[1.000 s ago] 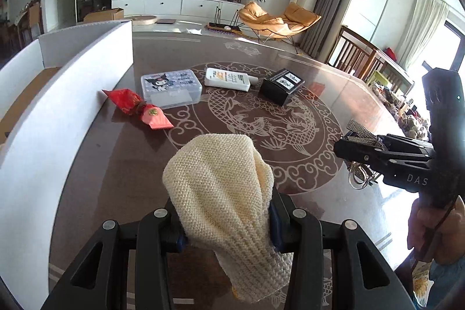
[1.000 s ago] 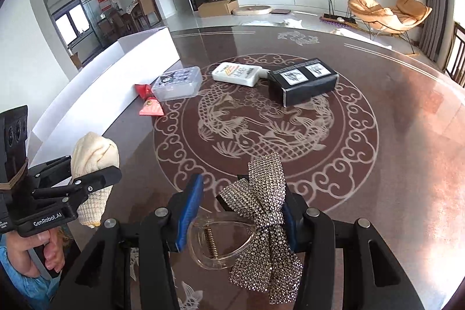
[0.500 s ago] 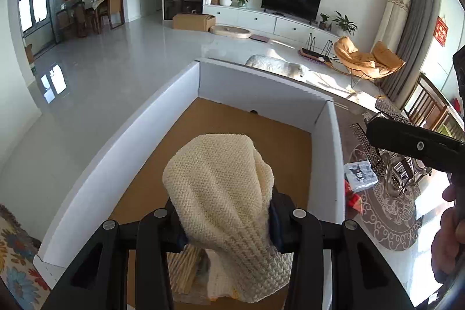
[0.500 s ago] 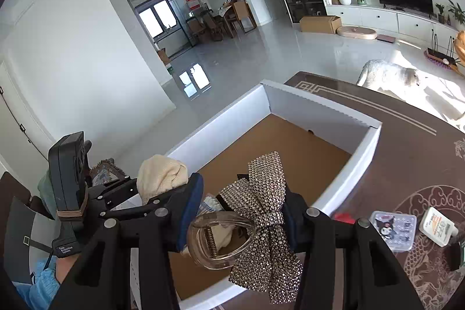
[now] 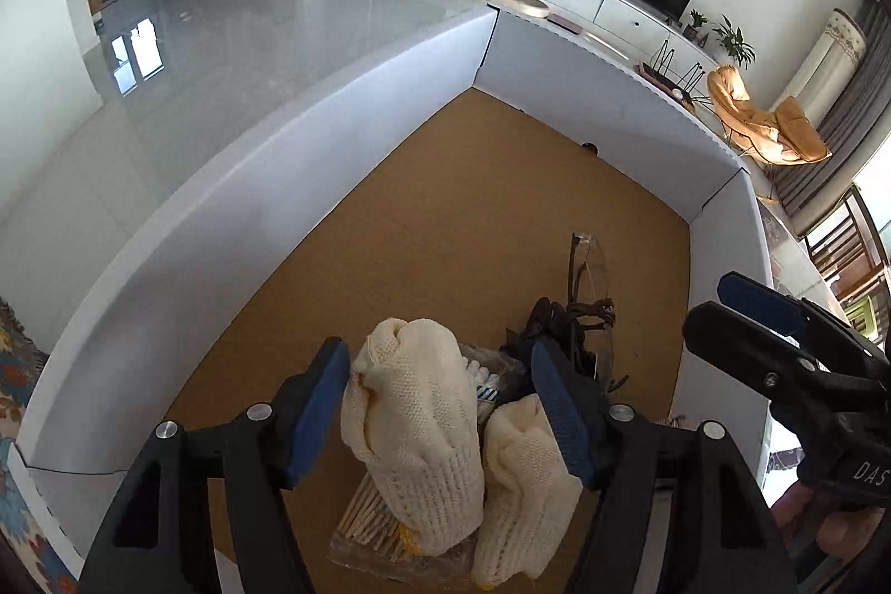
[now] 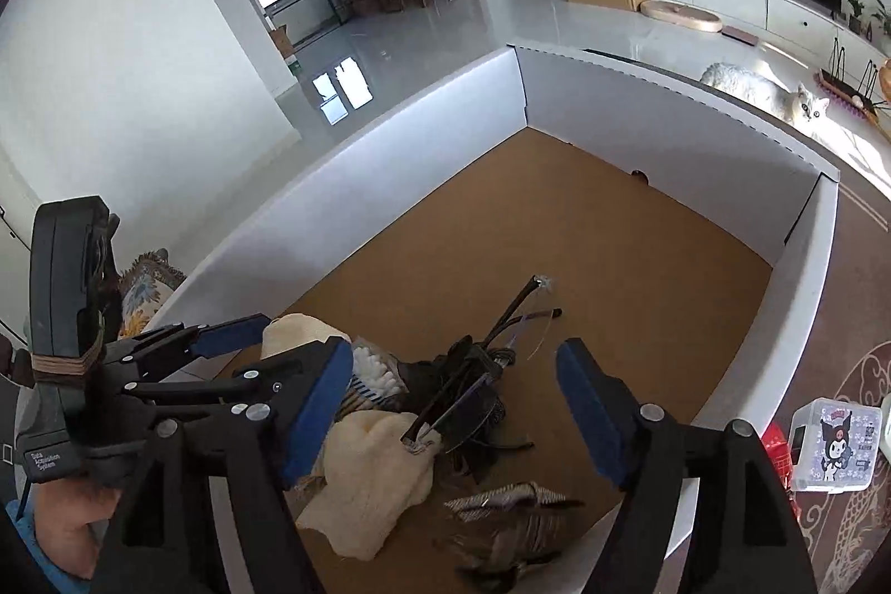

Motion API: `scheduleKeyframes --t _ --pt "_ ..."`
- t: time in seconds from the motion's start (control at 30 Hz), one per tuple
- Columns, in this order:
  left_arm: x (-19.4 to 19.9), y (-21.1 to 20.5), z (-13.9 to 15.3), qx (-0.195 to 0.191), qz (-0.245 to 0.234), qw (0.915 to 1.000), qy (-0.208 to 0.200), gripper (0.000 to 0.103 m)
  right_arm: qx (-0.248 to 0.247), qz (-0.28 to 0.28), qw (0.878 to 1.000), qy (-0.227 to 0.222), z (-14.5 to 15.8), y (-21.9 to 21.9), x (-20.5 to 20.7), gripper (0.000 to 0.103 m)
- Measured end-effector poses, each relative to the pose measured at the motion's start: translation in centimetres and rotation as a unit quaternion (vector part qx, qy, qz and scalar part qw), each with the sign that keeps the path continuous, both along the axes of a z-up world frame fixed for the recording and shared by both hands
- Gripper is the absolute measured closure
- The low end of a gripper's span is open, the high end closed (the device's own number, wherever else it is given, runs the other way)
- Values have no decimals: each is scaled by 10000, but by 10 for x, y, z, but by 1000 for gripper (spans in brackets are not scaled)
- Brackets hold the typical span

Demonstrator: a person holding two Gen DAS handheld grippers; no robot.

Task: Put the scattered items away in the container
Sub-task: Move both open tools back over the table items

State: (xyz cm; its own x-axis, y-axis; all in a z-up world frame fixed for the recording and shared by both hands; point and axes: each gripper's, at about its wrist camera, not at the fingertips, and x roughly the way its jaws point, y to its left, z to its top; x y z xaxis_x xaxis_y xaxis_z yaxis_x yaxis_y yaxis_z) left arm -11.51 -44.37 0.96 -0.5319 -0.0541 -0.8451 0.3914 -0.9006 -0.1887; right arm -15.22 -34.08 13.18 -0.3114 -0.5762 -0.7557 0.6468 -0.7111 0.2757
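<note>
The container is a large white box (image 5: 312, 182) with a brown floor, also in the right wrist view (image 6: 423, 182). My left gripper (image 5: 440, 405) is open above its near corner. A cream knit glove (image 5: 417, 432) lies loose between its fingers, beside a second cream glove (image 5: 523, 482). My right gripper (image 6: 456, 405) is open and empty over the same pile. The sparkly bow hair clip (image 6: 512, 521) lies blurred on the box floor just below it. Glasses (image 6: 501, 338) and cotton swabs (image 6: 373, 366) lie in the pile.
A pack of wooden sticks (image 5: 367, 527) lies under the gloves. On the brown table right of the box stand a clear Kuromi case (image 6: 835, 443) and a red packet (image 6: 777, 443). A white cat (image 6: 768, 93) lies on the floor beyond.
Both grippers swung from the table to over the box and opened. The cream glove and the bow hair clip were let go and now lie in the box.
</note>
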Motion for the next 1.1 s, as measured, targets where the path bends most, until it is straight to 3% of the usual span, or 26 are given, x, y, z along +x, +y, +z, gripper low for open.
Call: scheduleKeyframes --t 0.17,0.3,0.33,0.4,0.43,0.53,0.67,0.77,0.9,1.1 --pt "16 39 42 -545 98 9958 725 36 -112 -242 9979 589 28 61 16 26" --pt "32 106 84 -516 -449 9865 1488 36 148 -611 9931 994 22 139 39 26" --pt "36 127 91 -530 -653 9833 1612 33 228 -743 9914 1055 15 163 45 26" --pt "42 173 97 -564 -1119 9765 1751 15 433 -1060 9872 1111 -1 214 57 26" --pt "44 196 95 -589 -1333 9731 1785 1 557 -1248 9842 1129 -11 239 64 26" --pt "46 266 66 -512 -1911 9665 1636 0 896 -1795 9736 1092 -37 312 83 26" --pt "34 355 -2 -220 -2640 9589 1016 0 1343 -2458 9555 930 -64 395 102 26" --pt "27 412 -34 -513 -2981 9496 821 0 1318 -3012 9411 788 -72 444 115 26" --pt "15 447 -53 -696 -3107 9450 750 0 1302 -3628 9202 688 -74 490 122 26" --pt "3 452 -72 -642 -3038 9492 513 0 1002 -4123 9049 335 -83 525 121 26"
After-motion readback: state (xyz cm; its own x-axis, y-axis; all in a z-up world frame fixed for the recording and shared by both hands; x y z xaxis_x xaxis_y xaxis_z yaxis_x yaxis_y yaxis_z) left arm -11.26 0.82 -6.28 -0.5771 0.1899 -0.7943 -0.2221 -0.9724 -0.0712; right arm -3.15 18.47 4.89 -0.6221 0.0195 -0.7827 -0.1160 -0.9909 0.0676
